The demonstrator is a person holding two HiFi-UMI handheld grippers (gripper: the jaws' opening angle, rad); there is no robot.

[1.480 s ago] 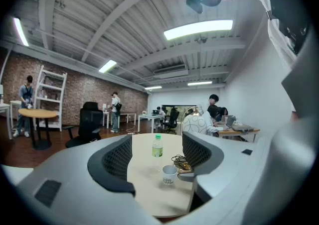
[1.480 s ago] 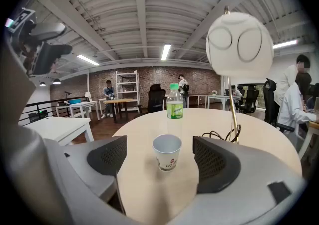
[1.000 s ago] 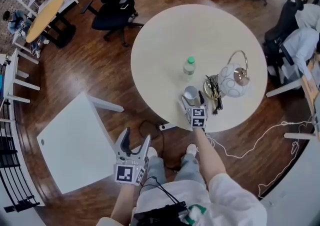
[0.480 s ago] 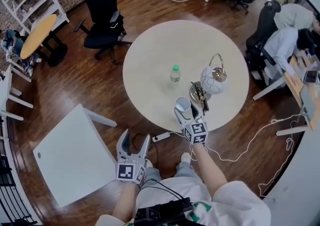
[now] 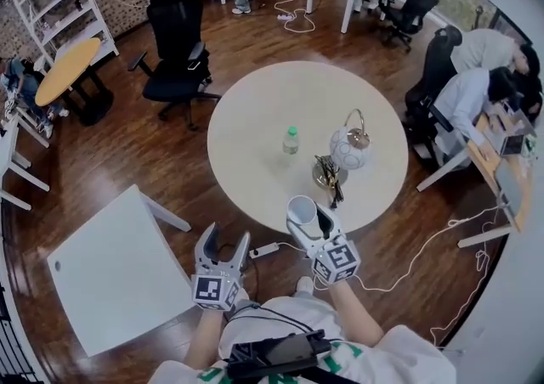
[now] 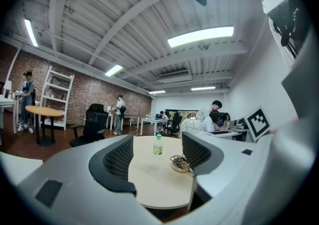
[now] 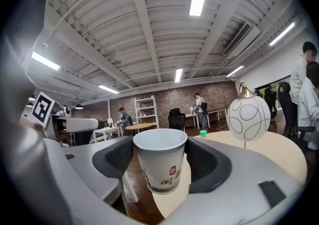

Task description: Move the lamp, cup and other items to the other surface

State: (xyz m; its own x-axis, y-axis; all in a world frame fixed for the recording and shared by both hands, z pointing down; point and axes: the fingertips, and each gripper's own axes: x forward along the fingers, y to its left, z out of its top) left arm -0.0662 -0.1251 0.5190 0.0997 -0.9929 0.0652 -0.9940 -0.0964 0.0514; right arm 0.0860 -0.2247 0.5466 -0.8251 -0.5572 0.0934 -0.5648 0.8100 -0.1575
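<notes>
Cream round table [image 5: 280, 110] is the reference, with wood floor [image 5: 170, 153] all round it. A white square table [image 5: 110, 272] stands apart, off its near-left side.

On the round table's right half is the lamp [image 5: 348, 149]: white globe with a ring pattern, brass cap, hoop handle. In the head view the globe hides its foot.

The person's left gripper [image 5: 226, 242] is off the table's near edge, on the square-table side. Its jaws are wide apart, and only the round table top shows through the gap.

At the near edge, the right gripper [image 5: 308, 216] has just been closing its jaws. The pads now pinch the paper cup [image 5: 302, 208] by its side wall. The cup is upright, its bottom clear of the table top.

Containers:
- paper cup: white, with a red mark and dark print I can't read. The head view looks into the mouth and shows plain white; can't tell the contents.
- bottle [image 5: 291, 140]: clear with a green cap, near the table centre, left of the lamp. Fill level not readable.
- dish [image 5: 324, 172]: small, round and metallic, between the lamp and the near edge. It holds a tangle of thin dark items [image 5: 333, 185] that overhang its rim, too small to identify.
</notes>
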